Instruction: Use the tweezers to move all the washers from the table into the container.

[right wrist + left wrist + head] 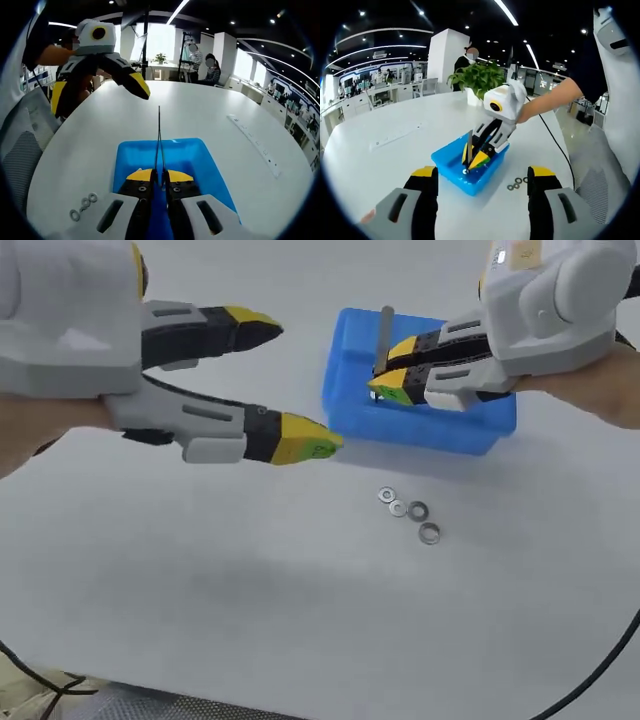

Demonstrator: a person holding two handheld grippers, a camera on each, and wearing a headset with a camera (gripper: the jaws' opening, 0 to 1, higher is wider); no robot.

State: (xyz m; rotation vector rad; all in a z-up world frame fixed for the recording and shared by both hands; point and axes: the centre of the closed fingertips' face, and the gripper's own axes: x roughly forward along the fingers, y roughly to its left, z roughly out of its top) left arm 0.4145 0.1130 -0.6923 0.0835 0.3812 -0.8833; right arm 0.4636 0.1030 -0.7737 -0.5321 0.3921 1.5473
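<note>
Right gripper [385, 375]: jaws closed tight on upright tweezers [385, 332], tips down inside blue container [440, 435]. Left gripper [290, 385]: jaws spread wide, holding nothing, above bench [250, 570] beside container. Washers [408, 512]: four, clustered on bench near container

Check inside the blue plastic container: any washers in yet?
In the blue plastic container the visible floor looks bare; the right gripper, shut on thin metal tweezers, covers the near part. Four small metal washers lie outside on the white table.
</note>
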